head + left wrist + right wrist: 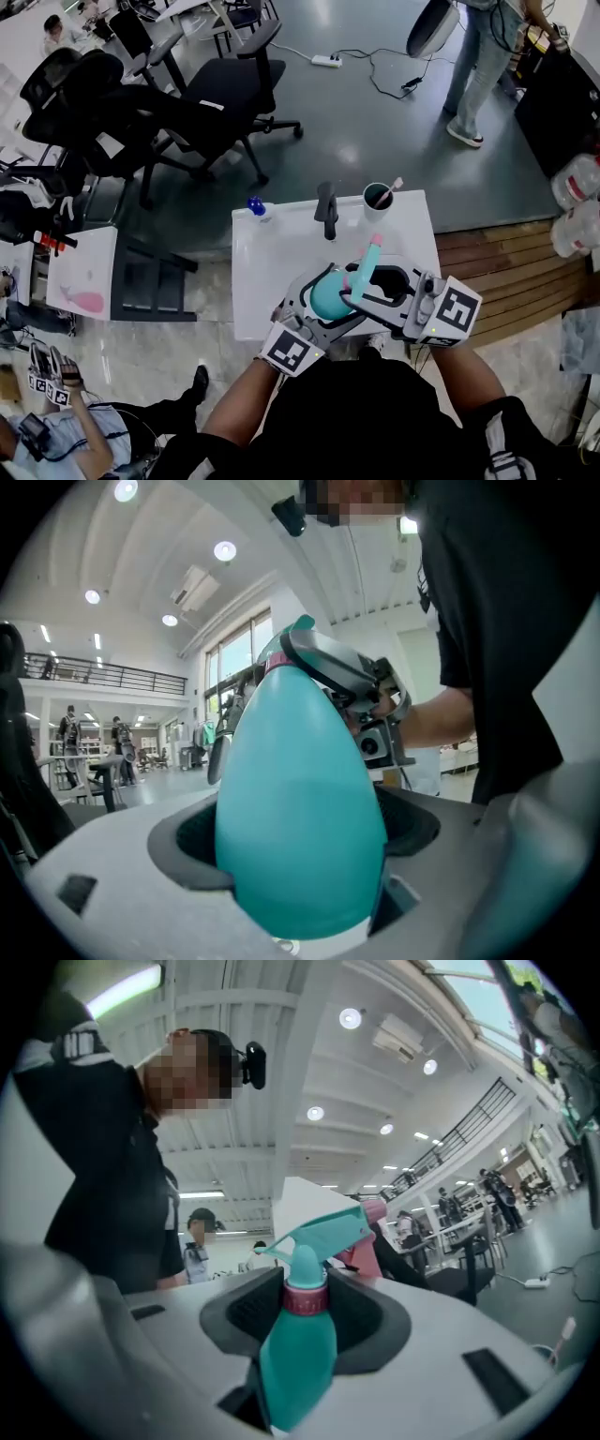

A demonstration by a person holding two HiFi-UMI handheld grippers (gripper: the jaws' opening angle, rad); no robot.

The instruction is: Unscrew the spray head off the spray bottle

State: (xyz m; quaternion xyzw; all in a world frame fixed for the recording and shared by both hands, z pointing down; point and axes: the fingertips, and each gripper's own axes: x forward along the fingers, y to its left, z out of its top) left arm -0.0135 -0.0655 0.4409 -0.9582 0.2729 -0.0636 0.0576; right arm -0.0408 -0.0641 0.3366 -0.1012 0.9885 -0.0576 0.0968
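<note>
Teal spray bottle (298, 780) is held over the white tabletop (281, 253), its fat body clamped in the left tongs (300, 874); the right tongs (305, 1309) are clenched on the pink collar (306, 1297) under the spray head (323, 1232).

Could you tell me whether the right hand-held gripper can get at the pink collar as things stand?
Likely yes: the collar sits between the right hand-held gripper's jaws, apparently gripped, with nothing in the way; the left hand-held gripper holds the bottle.
</note>
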